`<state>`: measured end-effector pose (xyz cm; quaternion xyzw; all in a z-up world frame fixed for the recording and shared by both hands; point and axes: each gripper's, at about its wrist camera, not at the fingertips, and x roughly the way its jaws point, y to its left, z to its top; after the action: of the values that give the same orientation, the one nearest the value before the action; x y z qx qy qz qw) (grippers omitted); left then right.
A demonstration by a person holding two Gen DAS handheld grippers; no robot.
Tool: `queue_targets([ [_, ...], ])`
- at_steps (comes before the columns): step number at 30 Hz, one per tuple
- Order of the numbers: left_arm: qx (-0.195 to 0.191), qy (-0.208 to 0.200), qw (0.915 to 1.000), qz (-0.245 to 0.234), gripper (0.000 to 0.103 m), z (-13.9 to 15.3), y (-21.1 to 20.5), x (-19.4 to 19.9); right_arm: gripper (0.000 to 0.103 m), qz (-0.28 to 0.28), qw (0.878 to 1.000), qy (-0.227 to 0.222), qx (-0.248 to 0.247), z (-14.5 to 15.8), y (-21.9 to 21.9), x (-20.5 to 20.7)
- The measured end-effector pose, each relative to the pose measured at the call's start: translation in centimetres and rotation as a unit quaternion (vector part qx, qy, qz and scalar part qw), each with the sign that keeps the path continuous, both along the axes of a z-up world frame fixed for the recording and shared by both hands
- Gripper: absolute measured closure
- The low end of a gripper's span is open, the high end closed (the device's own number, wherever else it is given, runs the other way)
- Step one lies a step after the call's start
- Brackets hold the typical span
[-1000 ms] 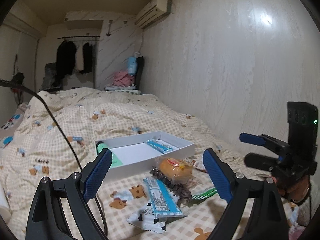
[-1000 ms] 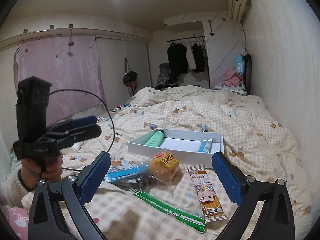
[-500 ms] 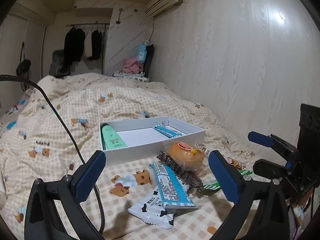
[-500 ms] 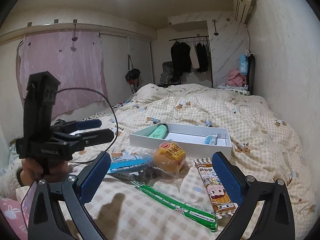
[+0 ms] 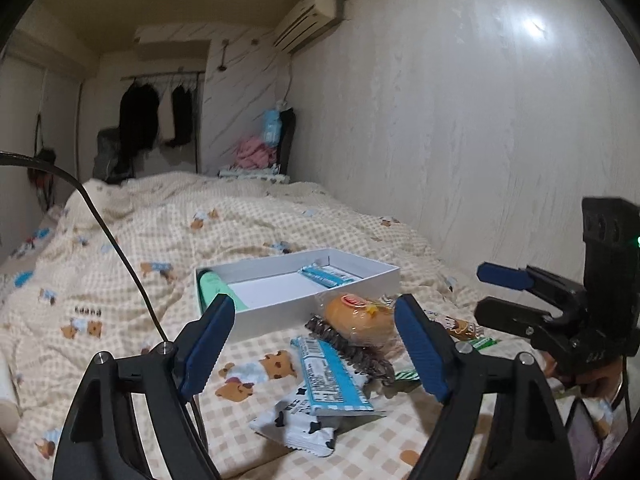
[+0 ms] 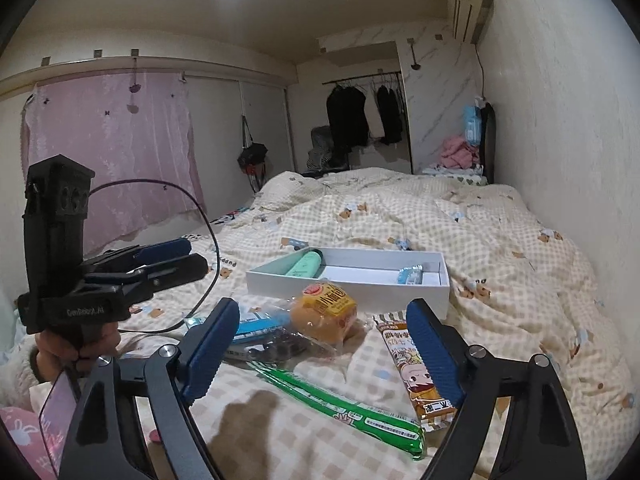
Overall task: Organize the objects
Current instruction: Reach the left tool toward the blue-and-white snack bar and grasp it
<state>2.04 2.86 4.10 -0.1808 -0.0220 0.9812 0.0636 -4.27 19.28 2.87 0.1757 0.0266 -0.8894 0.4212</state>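
A white box lies on the bed, holding a mint green tube and a small blue packet. In front of it lie a wrapped orange bun, a dark hair tie, a blue snack bar, a cow-print packet, a green pack and a cartoon snack bar. My left gripper is open and empty above the blue bar. My right gripper is open and empty above the green pack.
The checked bear quilt covers the bed. A wall runs along the right side. A black cable trails across the quilt. Clothes hang on a far rail. A pink curtain hangs at the left.
Both grippers have moved slightly forward and lower toward the pile of items. Both stay open and empty. No object has moved.
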Motion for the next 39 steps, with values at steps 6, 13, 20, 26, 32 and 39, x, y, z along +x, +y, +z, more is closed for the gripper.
queue_targets([
  [6,-0.042,0.028,0.9985,-0.021,0.02,0.3,1.7,1.0,0.016,-0.023,1.0,0.007,-0.014,0.2,0.7,0.0],
  [13,-0.05,0.0,0.998,-0.04,0.022,-0.1,2.1,-0.1,0.016,-0.023,1.0,0.0,-0.017,0.1,0.8,-0.3],
  [20,-0.042,-0.029,0.9973,-0.053,0.023,-0.7,2.2,-0.8,0.016,-0.018,1.0,-0.005,-0.014,0.0,0.6,-0.3],
  [26,-0.039,-0.037,0.9974,-0.049,0.027,-1.0,2.1,-0.8,0.028,-0.019,0.999,-0.024,-0.02,-0.2,0.9,-1.0],
  [32,-0.021,-0.053,0.9969,-0.053,0.035,-1.3,1.5,-1.2,0.049,-0.023,0.997,-0.053,-0.043,-0.6,1.7,-1.8],
  [39,-0.022,-0.077,0.9957,-0.047,0.039,-1.7,1.4,-2.1,0.049,-0.019,0.995,-0.069,-0.071,-0.5,2.7,-2.3],
])
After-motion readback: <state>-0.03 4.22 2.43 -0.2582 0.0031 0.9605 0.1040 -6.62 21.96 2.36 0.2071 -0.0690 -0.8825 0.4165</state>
